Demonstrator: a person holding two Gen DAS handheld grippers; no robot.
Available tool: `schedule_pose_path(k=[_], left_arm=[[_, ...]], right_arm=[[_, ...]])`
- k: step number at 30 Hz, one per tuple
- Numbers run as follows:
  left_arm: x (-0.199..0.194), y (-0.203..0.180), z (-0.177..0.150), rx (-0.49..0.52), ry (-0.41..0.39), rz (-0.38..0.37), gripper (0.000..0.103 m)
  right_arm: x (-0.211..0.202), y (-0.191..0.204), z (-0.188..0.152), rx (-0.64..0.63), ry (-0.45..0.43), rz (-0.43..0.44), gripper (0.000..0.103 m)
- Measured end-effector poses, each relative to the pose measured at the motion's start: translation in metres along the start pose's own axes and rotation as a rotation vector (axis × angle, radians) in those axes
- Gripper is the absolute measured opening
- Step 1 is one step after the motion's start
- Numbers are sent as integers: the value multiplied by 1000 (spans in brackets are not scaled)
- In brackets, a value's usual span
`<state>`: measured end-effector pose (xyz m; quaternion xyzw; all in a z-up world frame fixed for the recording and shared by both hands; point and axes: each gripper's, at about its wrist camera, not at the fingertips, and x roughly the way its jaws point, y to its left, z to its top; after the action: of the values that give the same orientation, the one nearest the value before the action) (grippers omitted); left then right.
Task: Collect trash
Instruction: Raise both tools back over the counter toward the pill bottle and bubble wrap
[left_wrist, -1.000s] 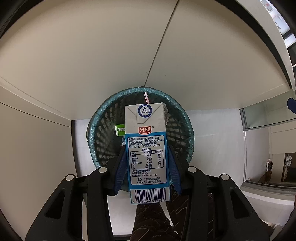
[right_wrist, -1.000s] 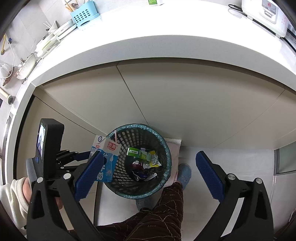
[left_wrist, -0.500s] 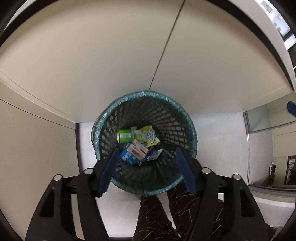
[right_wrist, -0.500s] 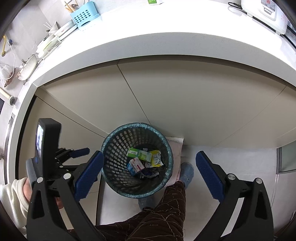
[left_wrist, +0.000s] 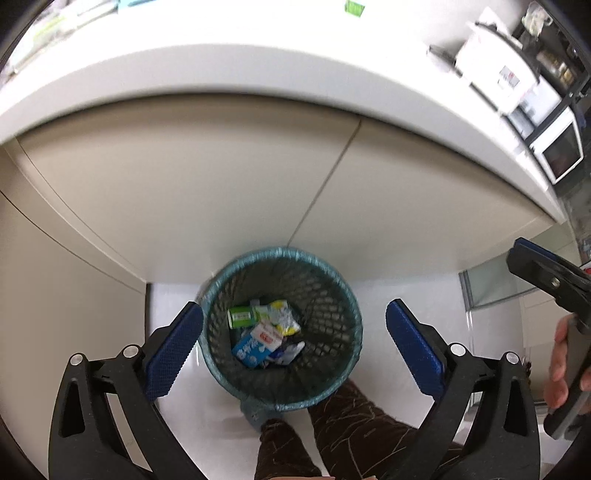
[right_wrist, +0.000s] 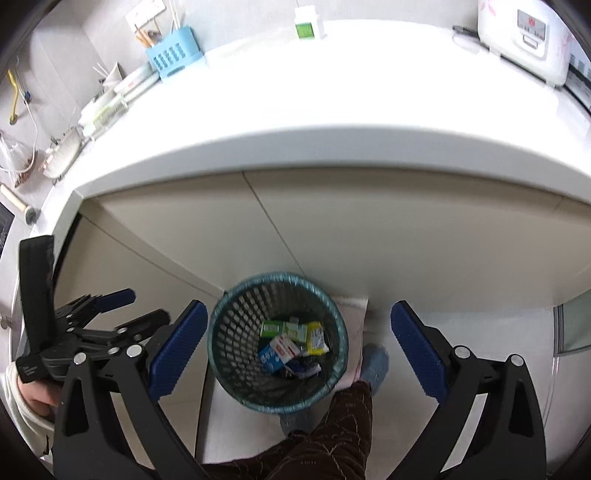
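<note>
A teal mesh waste bin (left_wrist: 334, 273) stands on the floor below the counter; it also shows in the right wrist view (right_wrist: 221, 354). Inside lie the blue and white milk carton (left_wrist: 255, 341), also in the right wrist view (right_wrist: 277, 352), green cartons (left_wrist: 242, 317) and a yellow wrapper (left_wrist: 284, 314). My left gripper (left_wrist: 294, 345) is open and empty, high above the bin. My right gripper (right_wrist: 299, 345) is open and empty, also above the bin. A small green-labelled white box (right_wrist: 306, 26) stands at the back of the counter.
The white counter (right_wrist: 332, 96) juts out over beige cabinet doors (left_wrist: 221, 177). A blue utensil caddy (right_wrist: 173, 61) and a white rice cooker (right_wrist: 524, 37) stand on it. A microwave (left_wrist: 557, 151) is at the right. The person's legs (left_wrist: 288, 443) and slipper (right_wrist: 375, 363) are beside the bin.
My left gripper opened and let the milk carton fall into the bin, then opened wider. Both grippers have risen, so the counter top has come into view.
</note>
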<state>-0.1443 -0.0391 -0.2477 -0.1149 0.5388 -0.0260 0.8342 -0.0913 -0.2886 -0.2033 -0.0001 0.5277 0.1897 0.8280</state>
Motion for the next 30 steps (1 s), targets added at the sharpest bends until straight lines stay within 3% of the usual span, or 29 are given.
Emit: schedule_pose_path(k=[6, 16, 23, 30], left_arm=[[-48, 6, 33, -66, -102, -19, 97], [-106, -10, 106, -1, -217, 14, 97], [-108, -12, 153, 20, -228, 26, 97], [-90, -16, 205, 1, -227, 43, 97]], right_arm=[[-20, 14, 35, -35, -78, 17, 96], [-55, 25, 99, -77, -197, 3, 96], [-60, 20, 144, -88, -248, -6, 96], [-40, 9, 195, -101, -256, -38, 96]])
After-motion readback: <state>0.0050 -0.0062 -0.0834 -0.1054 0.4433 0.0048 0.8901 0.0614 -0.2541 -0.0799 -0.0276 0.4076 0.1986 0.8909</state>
